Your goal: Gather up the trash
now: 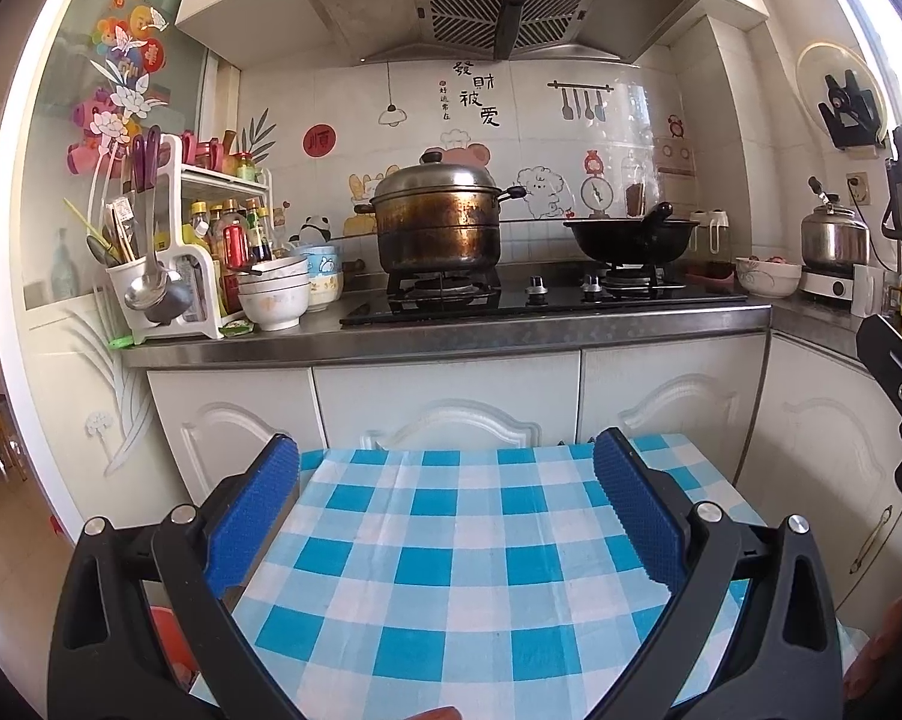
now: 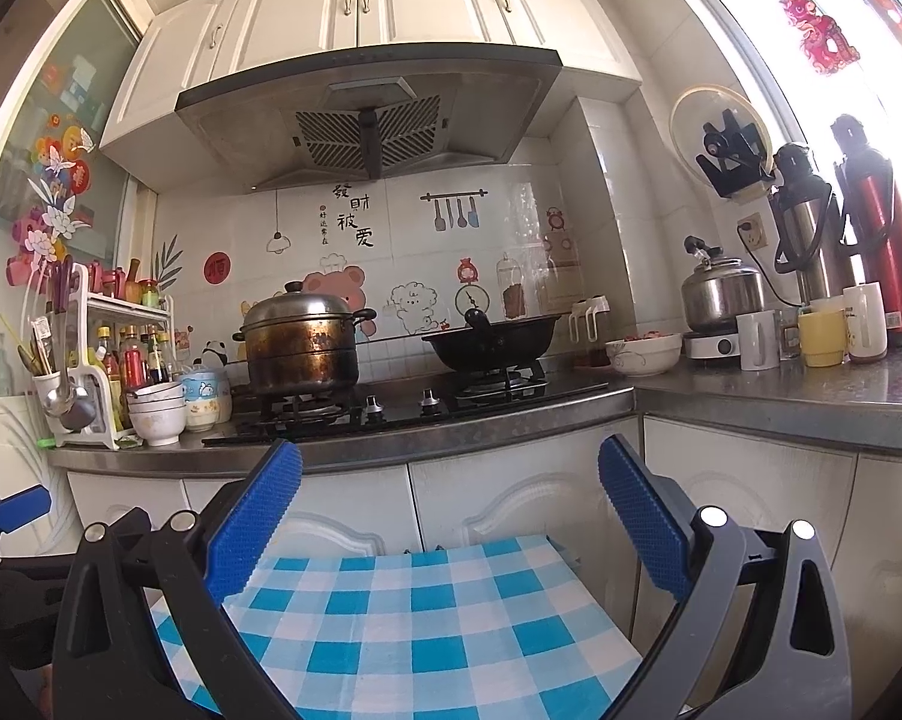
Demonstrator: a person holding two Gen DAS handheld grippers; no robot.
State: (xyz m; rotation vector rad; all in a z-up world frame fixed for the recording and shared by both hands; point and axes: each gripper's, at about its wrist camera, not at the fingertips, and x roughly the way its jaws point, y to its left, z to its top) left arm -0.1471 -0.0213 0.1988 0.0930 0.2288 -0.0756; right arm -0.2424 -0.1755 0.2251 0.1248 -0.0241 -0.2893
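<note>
Checked tablecloth [image 1: 451, 570] lies bare below; both tongs [image 1: 444, 504] [image 2: 451, 510] gape wide, empty.

blue-white checked tablecloth [image 1: 451, 570], (blue-padded) tongs [image 1: 444, 516]

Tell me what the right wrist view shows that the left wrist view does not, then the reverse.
Only the right wrist view shows the red thermos, the white upper cabinets in full and the white mug. Only the left wrist view shows something red low beside the table. Both share the steamer pot, the black wok, the kettle, the stacked bowls and the blue checked tablecloth, with the left gripper and right gripper open and empty.
</note>
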